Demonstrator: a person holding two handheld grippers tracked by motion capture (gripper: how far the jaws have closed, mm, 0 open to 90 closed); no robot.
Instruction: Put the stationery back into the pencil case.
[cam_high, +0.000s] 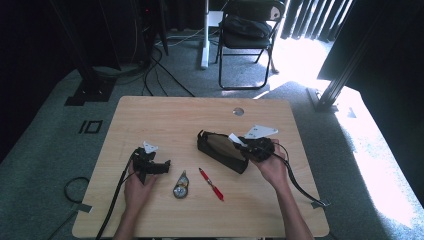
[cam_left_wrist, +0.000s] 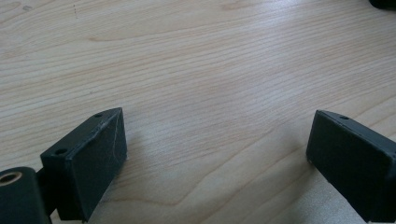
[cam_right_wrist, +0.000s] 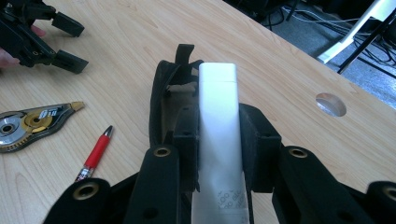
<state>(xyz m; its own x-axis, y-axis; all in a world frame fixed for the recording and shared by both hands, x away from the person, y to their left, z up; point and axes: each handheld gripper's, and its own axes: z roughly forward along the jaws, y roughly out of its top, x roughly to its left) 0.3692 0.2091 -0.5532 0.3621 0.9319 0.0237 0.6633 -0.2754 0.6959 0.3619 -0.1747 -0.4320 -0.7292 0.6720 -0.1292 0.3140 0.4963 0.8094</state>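
One black soft pencil case (cam_high: 222, 151) with a brown lining is seen lying open on the light wooden surface (cam_high: 165, 117), right of the middle in the high view. Its opening faces upward, and no contents can be made out inside it; the interior is partly hidden in the right gripper view by the right gripper (cam_right_wrist: 218, 135).

One white flat rectangular eraser-like stick (cam_right_wrist: 218, 121) is clamped between the fingers (cam_right_wrist: 187, 135) of the right gripper, which are closed narrowly against its two long sides. The stick is held lengthwise along the fingers, its far end projecting beyond them and standing over the open mouth of the pencil case; whether it touches the case cannot be told. In the high view the right gripper (cam_high: 252, 145) is seen at the right end of the case.

Two further small things are counted on the surface, both lying free: one red pen (cam_high: 211, 184) with a dark tip, set at a slant just in front of the case, and one transparent correction-tape dispenser (cam_high: 181, 186) with yellow and grey wheels, just left of the pen.

The left gripper (cam_high: 159, 166) is held low over bare wood at the left, well apart from the case. Its fingers (cam_left_wrist: 91, 158) are spread wide, with nothing between them.
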